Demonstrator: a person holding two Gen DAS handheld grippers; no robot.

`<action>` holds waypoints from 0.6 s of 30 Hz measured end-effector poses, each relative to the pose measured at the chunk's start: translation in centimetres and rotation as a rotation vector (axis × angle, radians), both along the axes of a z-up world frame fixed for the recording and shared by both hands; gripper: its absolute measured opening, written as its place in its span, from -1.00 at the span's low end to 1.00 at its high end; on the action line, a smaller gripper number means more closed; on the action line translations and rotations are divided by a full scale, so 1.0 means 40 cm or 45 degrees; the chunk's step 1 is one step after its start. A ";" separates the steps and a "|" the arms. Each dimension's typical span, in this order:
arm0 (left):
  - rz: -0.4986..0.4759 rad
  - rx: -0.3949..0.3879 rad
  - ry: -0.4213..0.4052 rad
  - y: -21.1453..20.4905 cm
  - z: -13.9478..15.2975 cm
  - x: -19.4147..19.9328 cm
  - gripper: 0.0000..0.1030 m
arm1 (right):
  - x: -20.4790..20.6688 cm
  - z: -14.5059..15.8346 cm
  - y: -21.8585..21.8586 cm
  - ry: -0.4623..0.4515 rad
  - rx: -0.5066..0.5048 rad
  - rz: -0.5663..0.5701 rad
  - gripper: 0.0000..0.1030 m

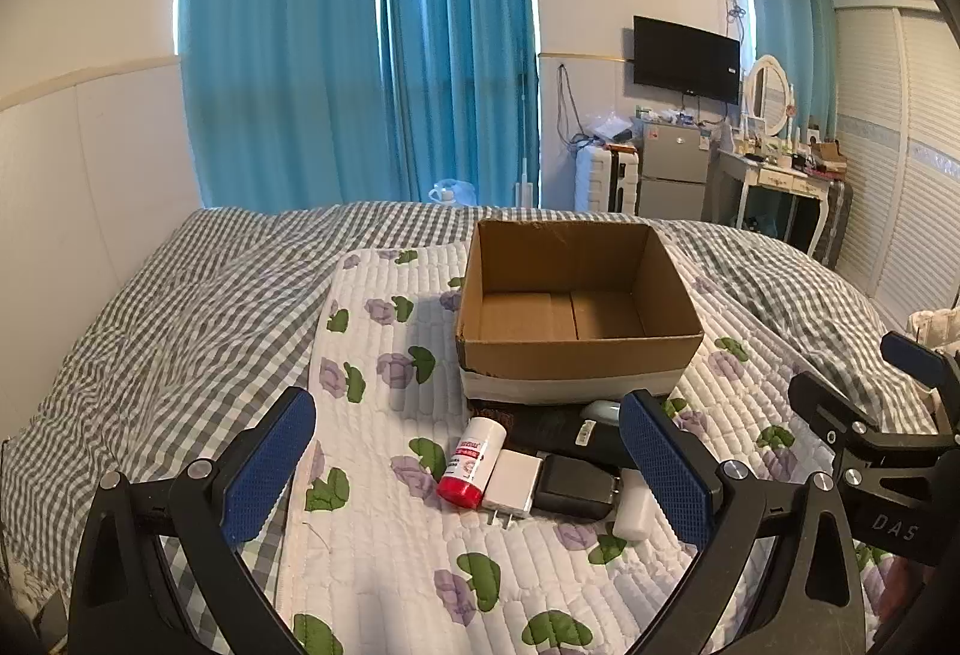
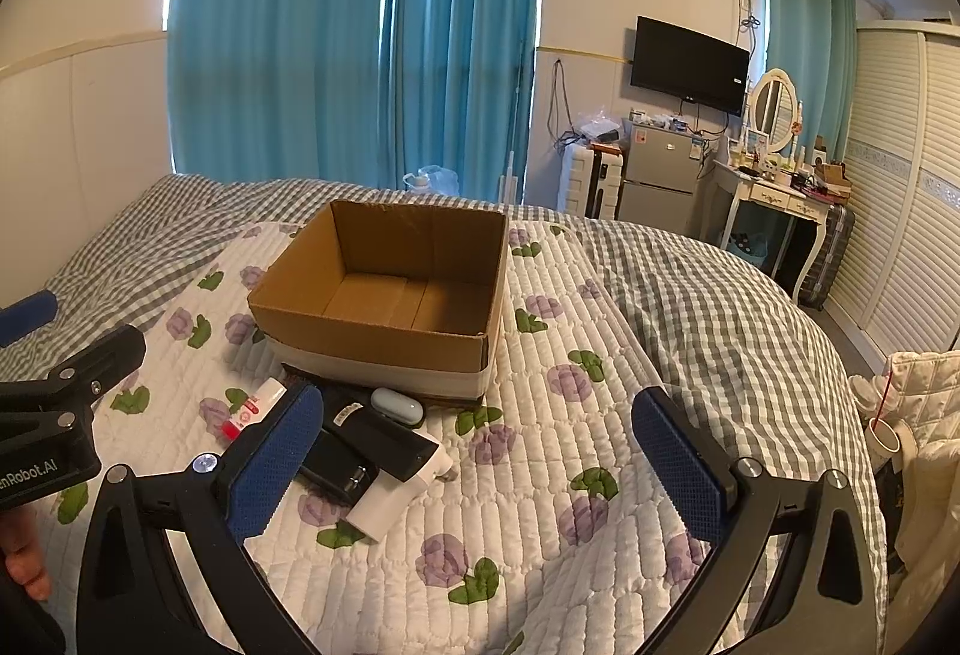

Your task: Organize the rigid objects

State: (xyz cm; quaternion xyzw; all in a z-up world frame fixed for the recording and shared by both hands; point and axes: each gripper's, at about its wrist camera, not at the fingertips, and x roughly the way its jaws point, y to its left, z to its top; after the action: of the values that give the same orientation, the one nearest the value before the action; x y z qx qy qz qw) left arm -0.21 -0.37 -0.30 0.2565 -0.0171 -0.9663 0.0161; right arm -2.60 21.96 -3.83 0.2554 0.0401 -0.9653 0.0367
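An empty cardboard box (image 1: 576, 355) stands on a floral quilt (image 1: 396, 535); it also shows in the right wrist view (image 2: 366, 337). In front of it lie a white bottle with a red cap (image 1: 471, 461), a white plug adapter (image 1: 512, 484), a black charger (image 1: 576, 487), a white cylinder (image 1: 633, 512) and a pale blue case (image 2: 396, 404). My left gripper (image 1: 468, 469) is open, low over these items, holding nothing. My right gripper (image 2: 480, 469) is open and empty, just right of the pile; the black charger (image 2: 342, 466) and a black-and-white device (image 2: 396, 475) lie by its left finger.
The quilt lies on a grey checked bedspread (image 1: 180, 307). Blue curtains (image 1: 360, 54) hang behind the bed. A small fridge (image 1: 672, 169), a dressing table (image 1: 774, 175) and a wardrobe (image 1: 900, 162) stand at the right. A cream jacket (image 2: 918, 415) hangs at the bed's right edge.
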 end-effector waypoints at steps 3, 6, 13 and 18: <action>-0.004 -0.002 -0.003 0.001 0.000 -0.001 1.00 | 0.000 0.005 -0.001 -0.001 0.002 0.003 1.00; -0.006 -0.009 -0.002 0.003 0.000 0.000 1.00 | -0.004 0.006 -0.003 -0.004 0.003 0.003 1.00; -0.003 -0.005 -0.002 0.002 0.001 0.000 1.00 | -0.005 0.005 -0.007 -0.007 0.005 0.011 1.00; -0.001 -0.006 -0.004 0.002 0.002 0.001 1.00 | -0.005 0.005 -0.009 -0.008 0.005 0.013 1.00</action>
State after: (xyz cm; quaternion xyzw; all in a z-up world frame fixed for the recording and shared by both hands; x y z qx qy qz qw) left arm -0.18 -0.28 -0.22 0.2578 -0.0197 -0.9659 0.0162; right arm -2.80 21.60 -3.65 0.2582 0.0432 -0.9642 0.0413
